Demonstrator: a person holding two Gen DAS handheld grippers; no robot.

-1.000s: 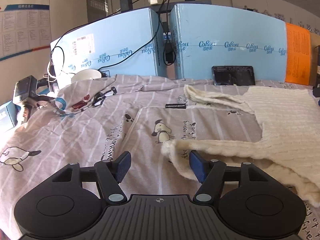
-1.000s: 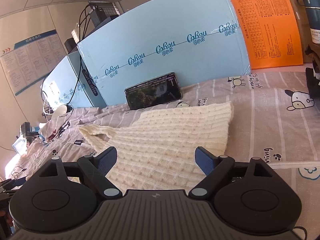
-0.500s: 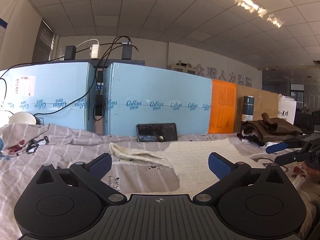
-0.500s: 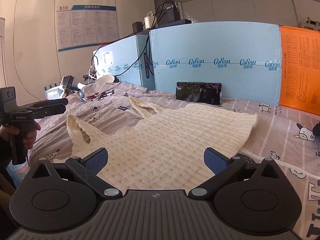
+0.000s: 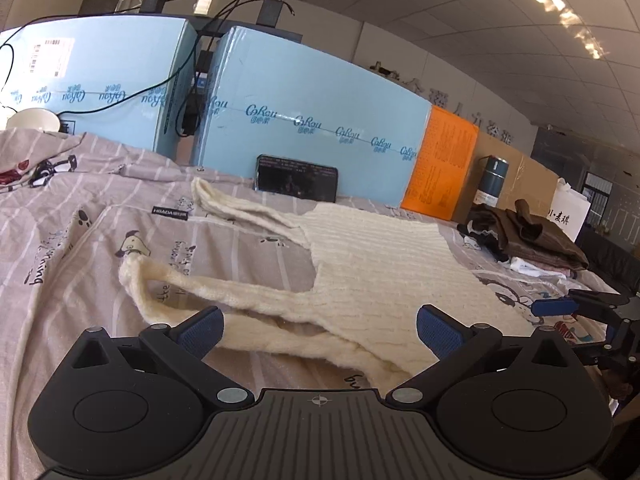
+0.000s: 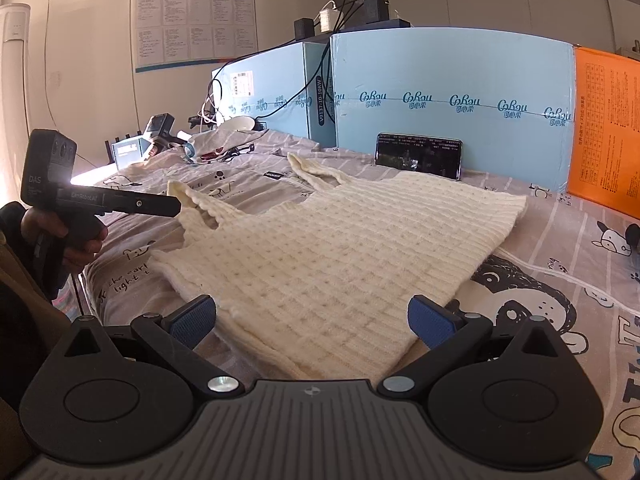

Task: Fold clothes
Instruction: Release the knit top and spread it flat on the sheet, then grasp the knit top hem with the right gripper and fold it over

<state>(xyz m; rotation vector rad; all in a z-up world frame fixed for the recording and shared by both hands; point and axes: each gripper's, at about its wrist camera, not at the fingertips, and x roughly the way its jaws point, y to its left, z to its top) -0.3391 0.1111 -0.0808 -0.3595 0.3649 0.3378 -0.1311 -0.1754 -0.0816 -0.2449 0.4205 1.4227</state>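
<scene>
Here a grey cartoon-print sheet (image 6: 560, 240) (blue boxes (image 6: 440, 92) behind) lies sunlit.

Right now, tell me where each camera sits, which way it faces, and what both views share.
Left wrist: on the left gripper, facing across the bed along the knit top's straps; its open jaws show, and the right gripper at the right edge.
Right wrist: on the right gripper, facing over the top's body; its open jaws show, plus the left gripper and hand at left.
Shared: top, phone, blue boxes.
</scene>
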